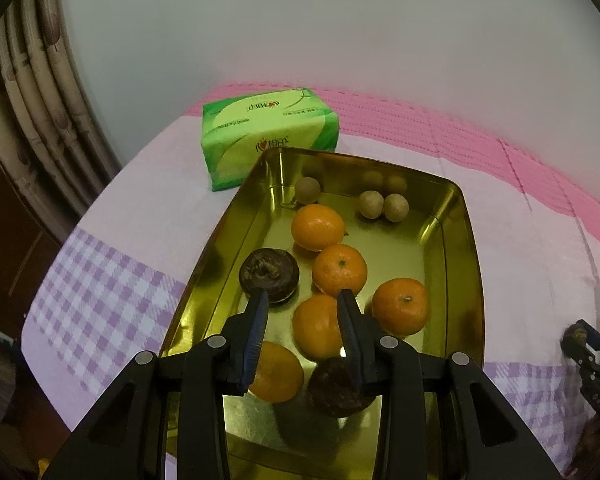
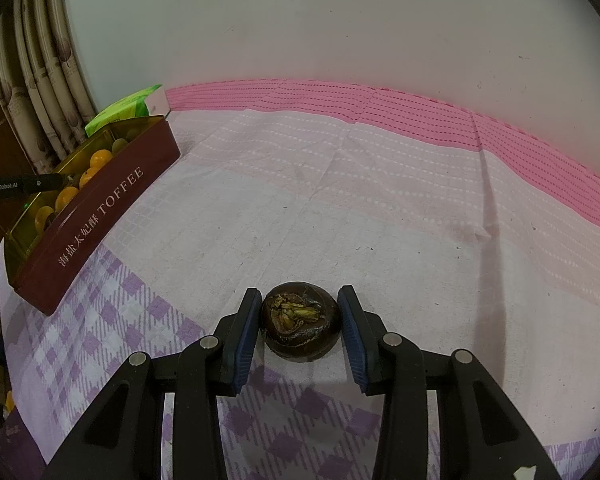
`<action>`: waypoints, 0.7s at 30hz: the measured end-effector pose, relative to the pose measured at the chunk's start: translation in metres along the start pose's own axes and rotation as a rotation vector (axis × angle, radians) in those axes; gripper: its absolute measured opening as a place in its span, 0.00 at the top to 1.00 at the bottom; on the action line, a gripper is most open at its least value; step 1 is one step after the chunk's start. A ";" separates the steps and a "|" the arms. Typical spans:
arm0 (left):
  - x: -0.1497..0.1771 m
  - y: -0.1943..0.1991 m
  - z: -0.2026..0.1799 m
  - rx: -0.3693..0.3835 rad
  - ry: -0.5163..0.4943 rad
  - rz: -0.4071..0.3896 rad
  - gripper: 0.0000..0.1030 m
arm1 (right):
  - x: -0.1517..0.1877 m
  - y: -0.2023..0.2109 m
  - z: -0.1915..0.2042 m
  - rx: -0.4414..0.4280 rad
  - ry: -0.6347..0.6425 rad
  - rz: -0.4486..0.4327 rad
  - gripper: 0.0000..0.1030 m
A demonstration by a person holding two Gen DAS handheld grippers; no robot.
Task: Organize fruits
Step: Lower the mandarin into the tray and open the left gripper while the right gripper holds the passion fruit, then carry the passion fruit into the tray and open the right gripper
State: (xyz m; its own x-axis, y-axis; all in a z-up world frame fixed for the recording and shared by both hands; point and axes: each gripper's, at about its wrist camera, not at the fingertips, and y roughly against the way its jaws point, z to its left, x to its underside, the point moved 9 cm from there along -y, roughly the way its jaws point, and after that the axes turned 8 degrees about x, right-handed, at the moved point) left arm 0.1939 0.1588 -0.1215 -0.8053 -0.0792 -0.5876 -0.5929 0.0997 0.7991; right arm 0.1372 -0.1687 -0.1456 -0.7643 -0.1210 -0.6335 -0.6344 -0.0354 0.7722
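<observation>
A gold-lined toffee tin [image 1: 466, 240] holds several oranges [image 1: 318, 227], two dark brown water chestnuts [image 1: 269, 275] and three small tan round fruits [image 1: 370, 204]. My left gripper [image 1: 303, 300] hovers open and empty over the tin's near half, above an orange [image 1: 318, 326]. In the right wrist view a third dark water chestnut [image 2: 299, 325] lies on the cloth between the fingers of my right gripper [image 2: 299, 300]; the left pad touches it, the right pad stands just off it. The tin [image 2: 96, 216] is far to its left.
A green tissue pack [image 1: 268, 132] lies behind the tin. The table has a pink, white and purple-check cloth [image 2: 340, 200], with a wall behind and curtains [image 2: 40, 80] at the left. The right gripper with its chestnut also shows in the left wrist view [image 1: 580, 340].
</observation>
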 end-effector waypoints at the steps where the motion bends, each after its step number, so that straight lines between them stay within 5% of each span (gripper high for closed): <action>1: 0.000 0.001 0.000 -0.004 -0.002 0.003 0.64 | 0.000 0.000 0.000 0.000 0.000 0.000 0.63; 6: 0.002 0.017 -0.001 -0.043 -0.018 0.008 0.63 | 0.000 0.000 0.000 0.000 0.001 0.000 0.63; 17: 0.014 0.087 -0.023 -0.108 -0.048 -0.040 0.28 | 0.000 0.002 0.003 -0.002 0.010 0.001 0.64; 21: 0.025 0.108 -0.025 -0.114 -0.042 -0.046 0.23 | 0.004 0.006 0.008 -0.018 0.011 0.013 0.64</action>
State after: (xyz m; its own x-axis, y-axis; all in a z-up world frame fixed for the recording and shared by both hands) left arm 0.1096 0.1427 -0.0469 -0.7781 -0.0396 -0.6269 -0.6268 -0.0167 0.7790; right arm 0.1295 -0.1612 -0.1438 -0.7710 -0.1326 -0.6229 -0.6222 -0.0515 0.7811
